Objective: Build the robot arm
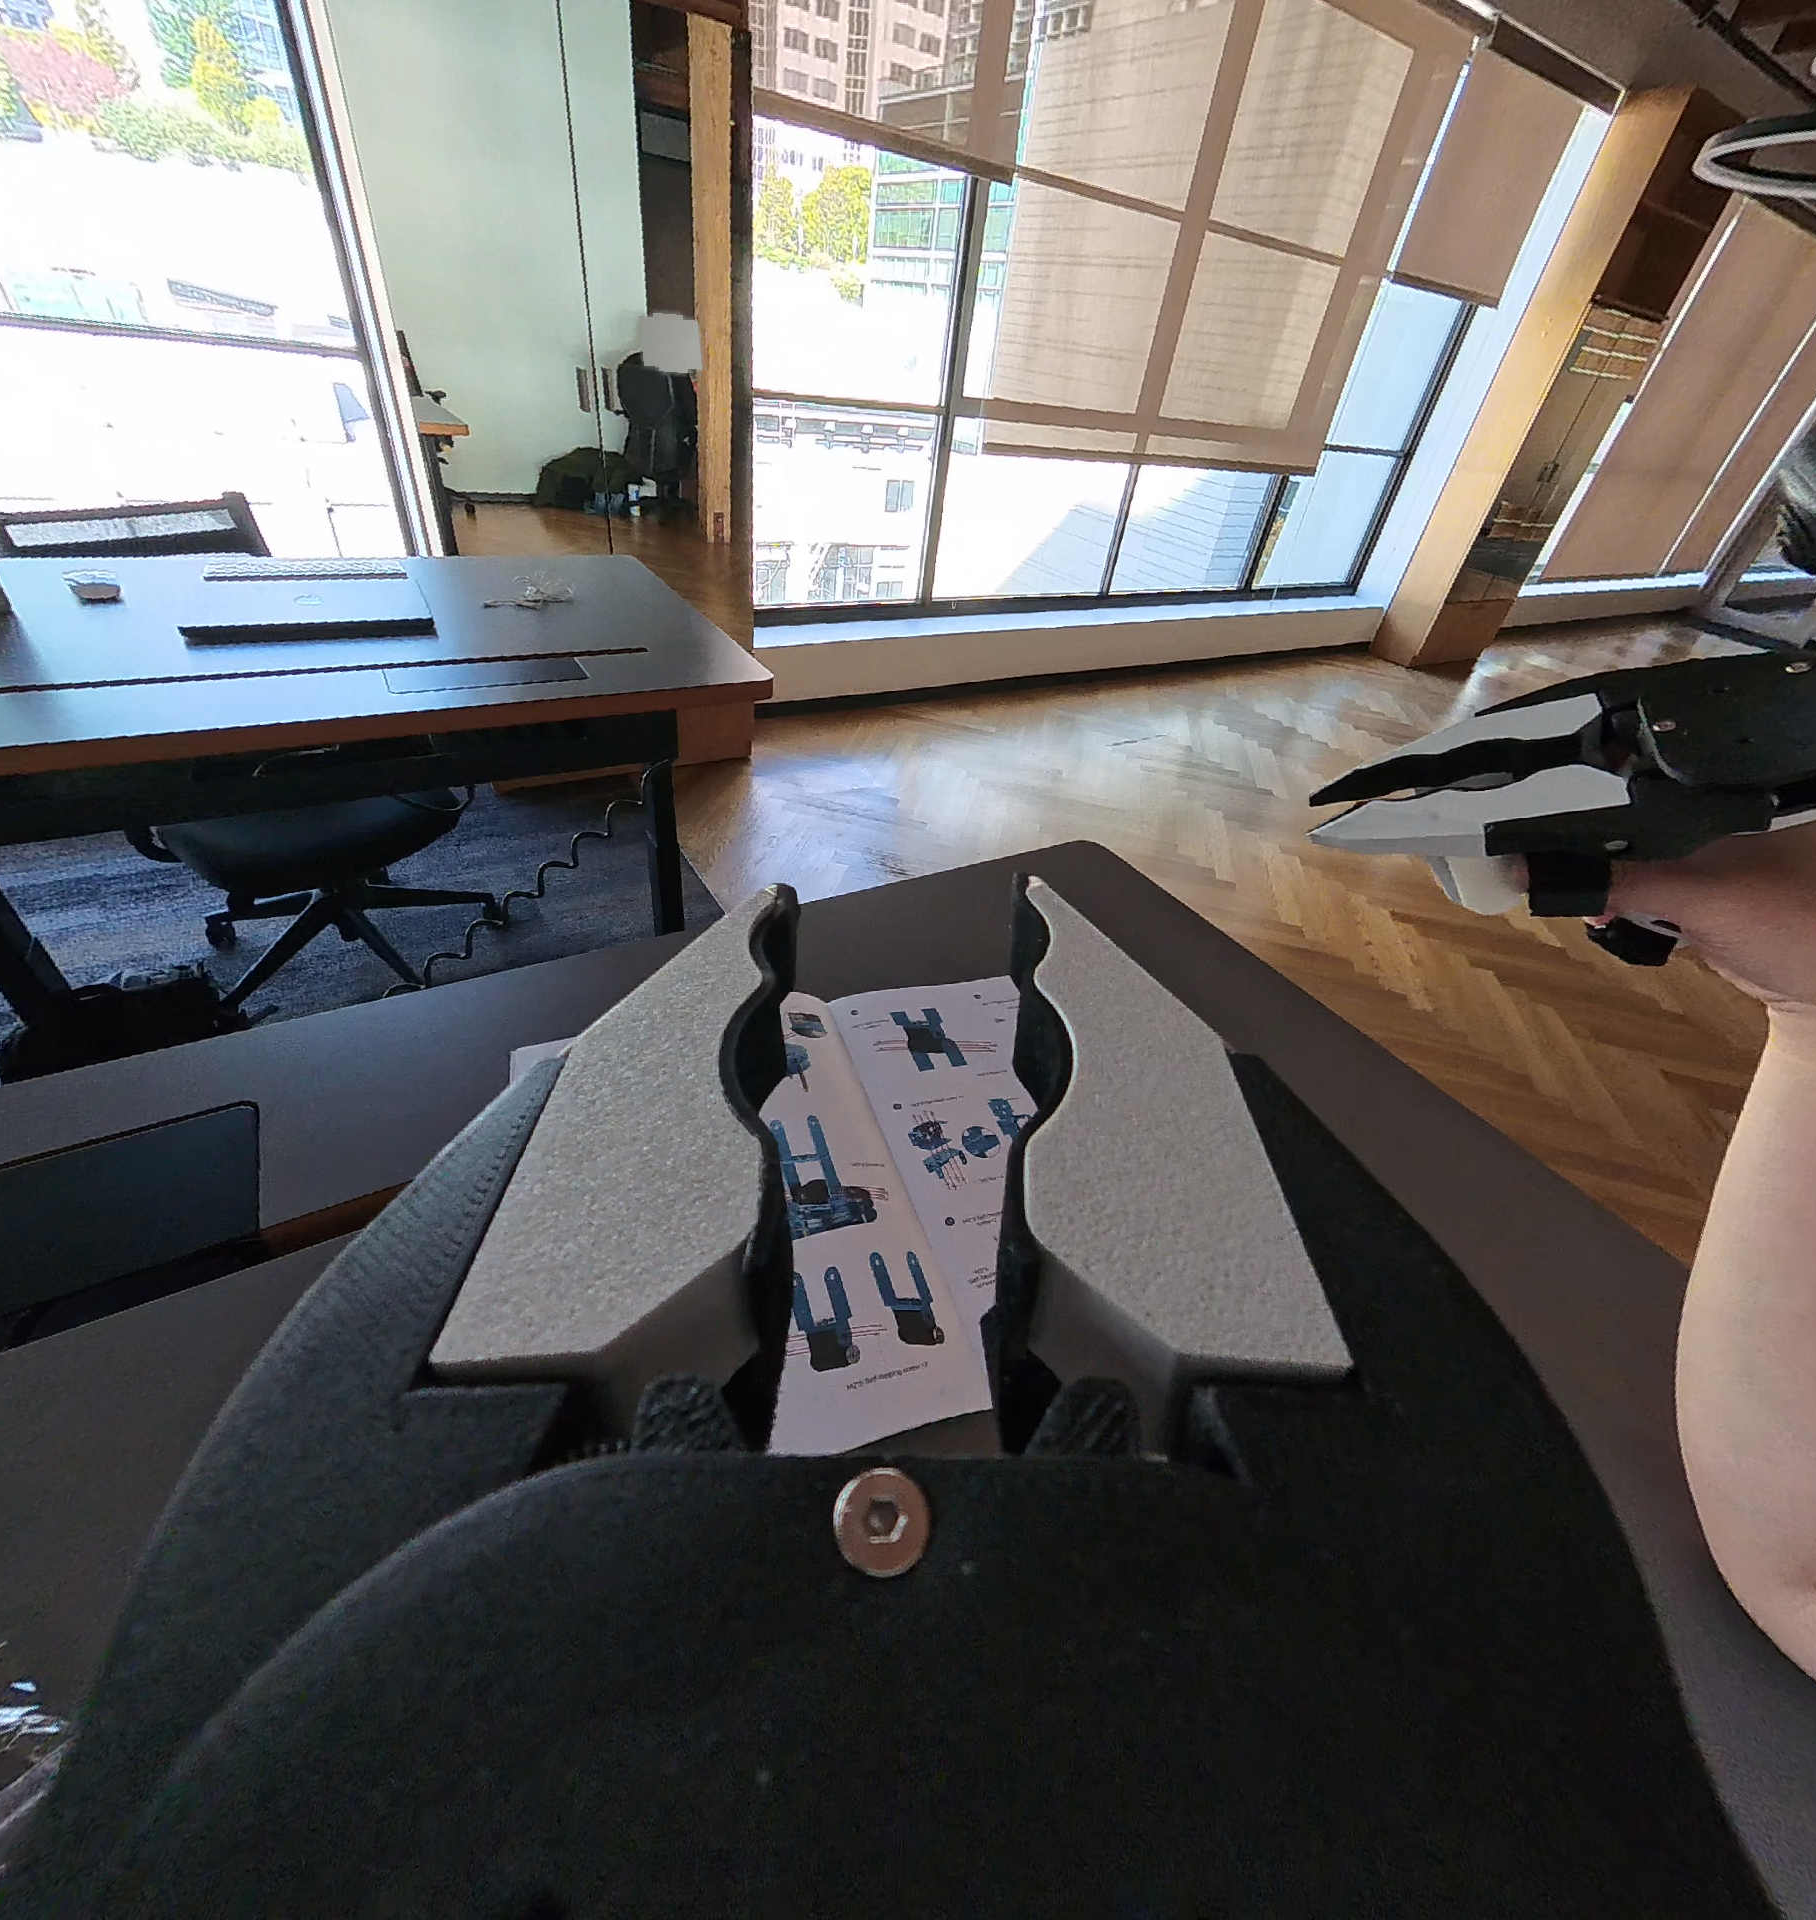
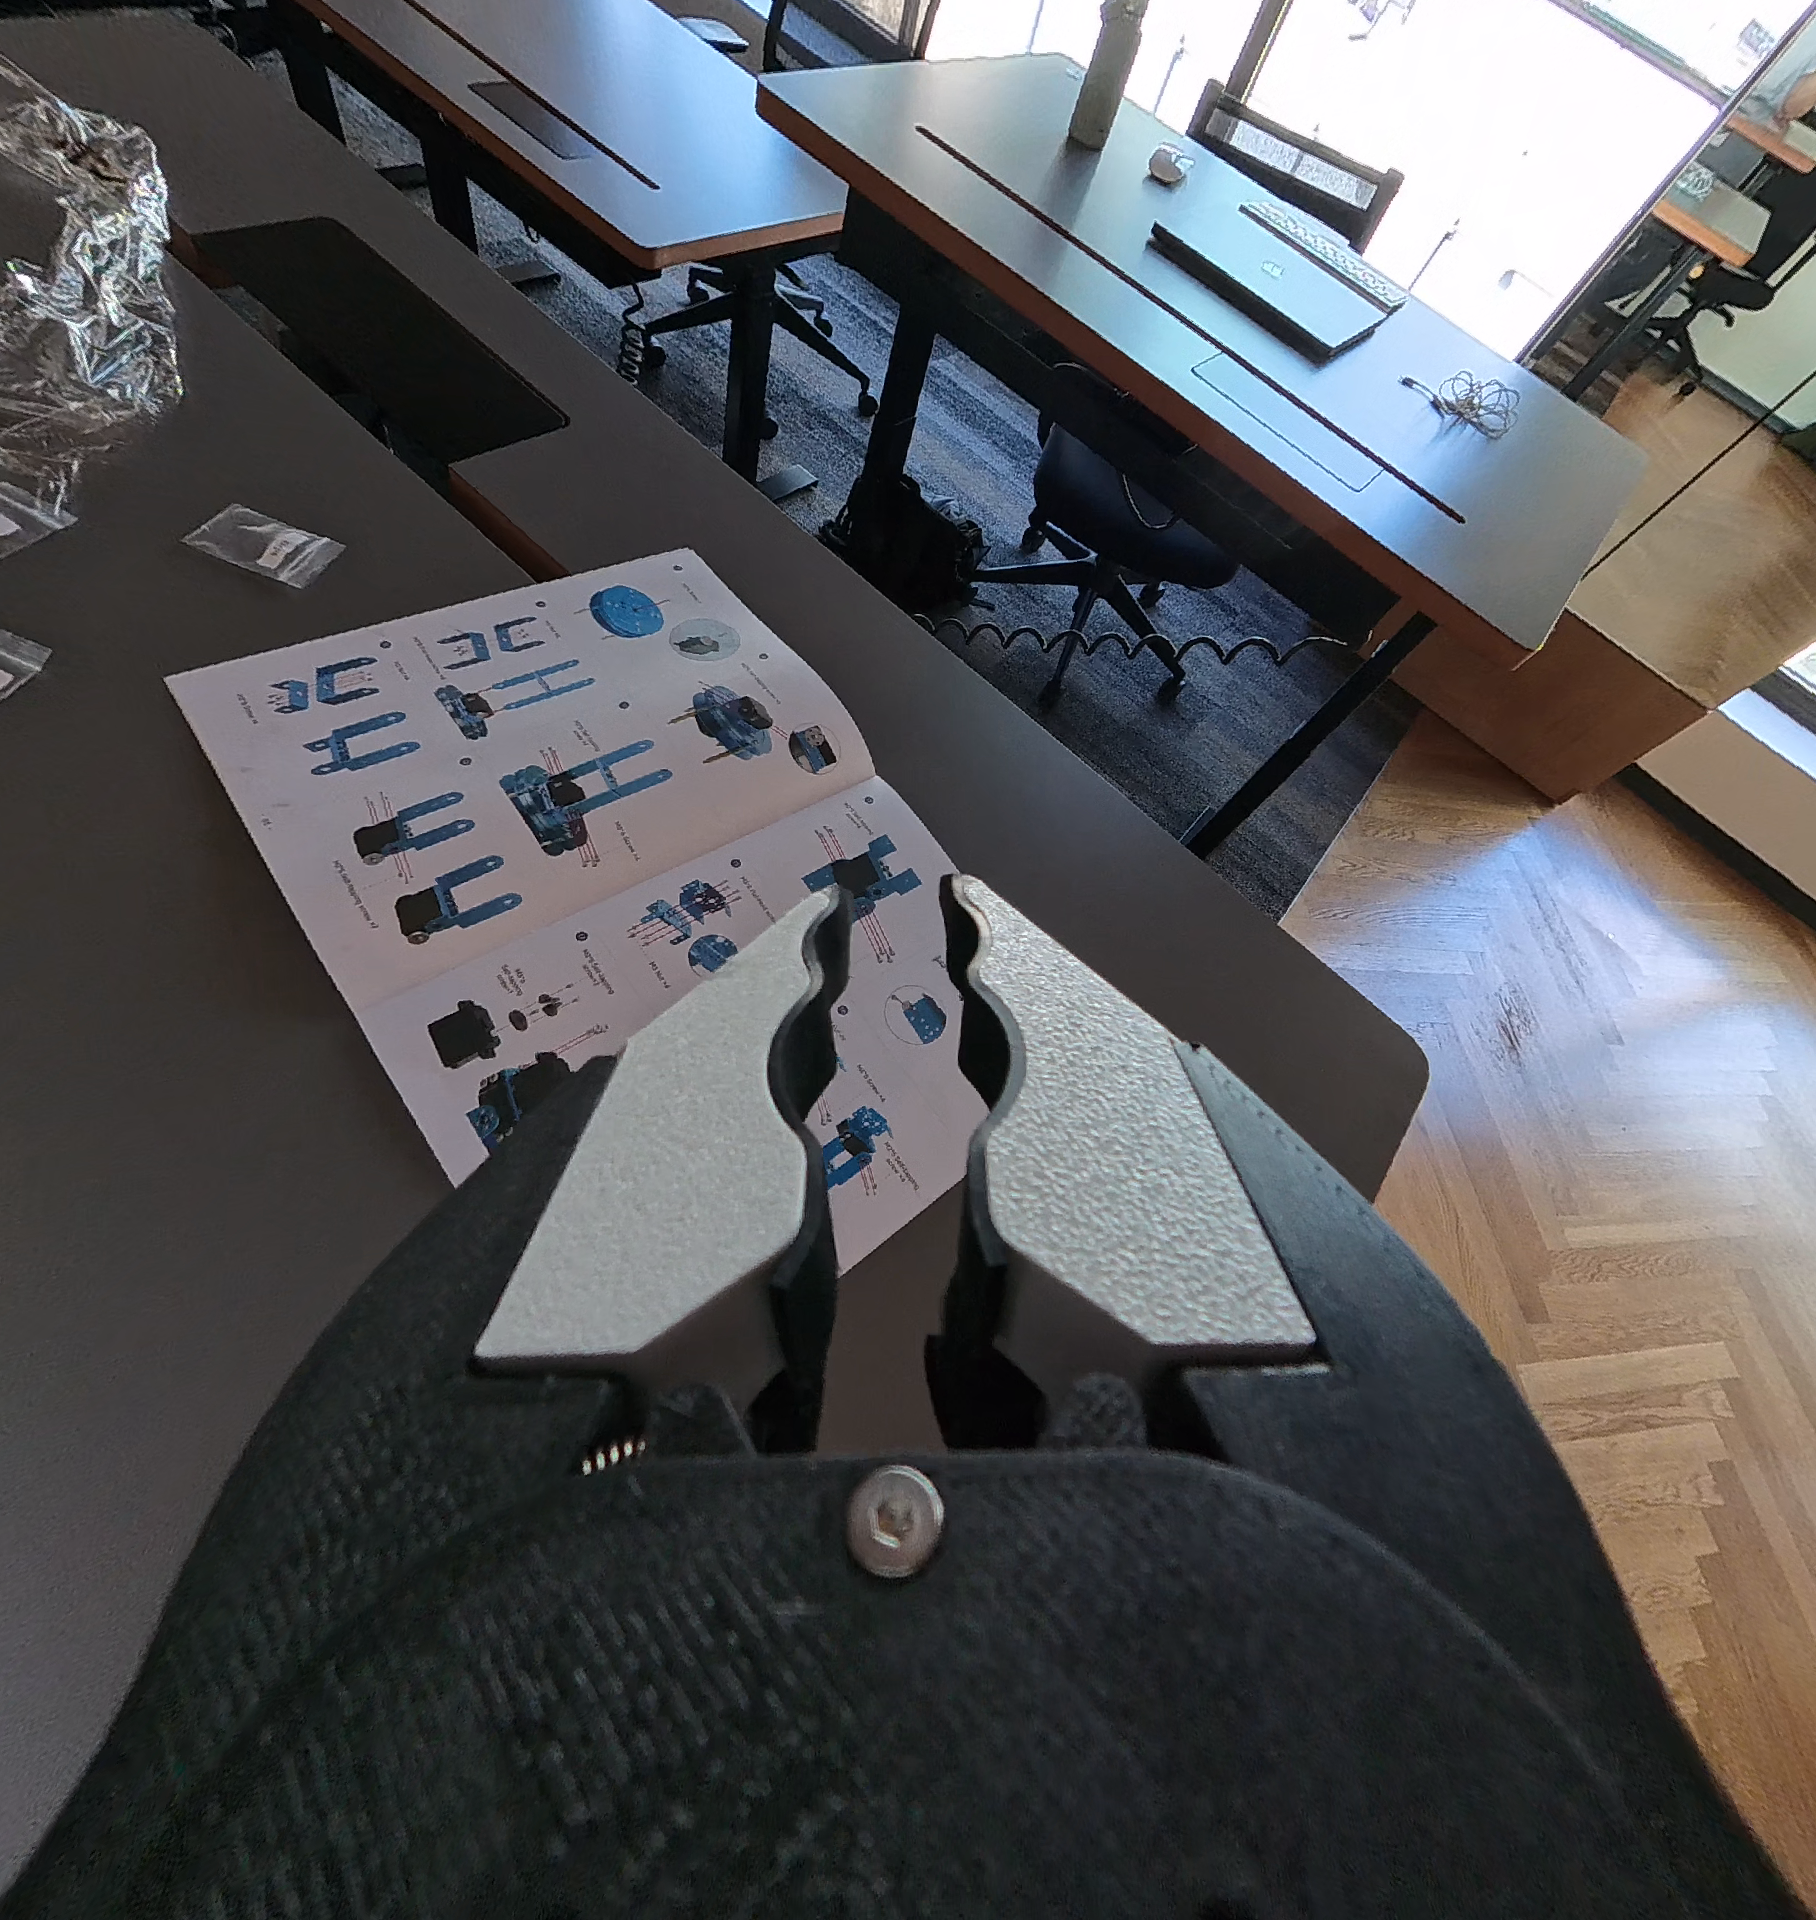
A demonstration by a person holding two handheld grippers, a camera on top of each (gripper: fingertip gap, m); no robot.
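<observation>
Beneath the left gripper (image 1: pixel 899 904), its fingers cover both sides of an open booklet (image 1: pixel 883 1174); left of the right gripper (image 2: pixel 888 894), crumpled plastic wrap (image 2: pixel 52 281) runs off-frame.

Left gripper (image 1: pixel 899 896) and right gripper (image 2: pixel 891 891): grey textured fingers, wavy black pads, black printed bodies fastened by a silver hex screw (image 2: pixel 895 1519)

open instruction booklet (image 2: pixel 530 821) on dark table (image 2: pixel 156 1039), small plastic bags (image 2: pixel 265 543), crumpled wrap (image 2: pixel 52 281)
</observation>
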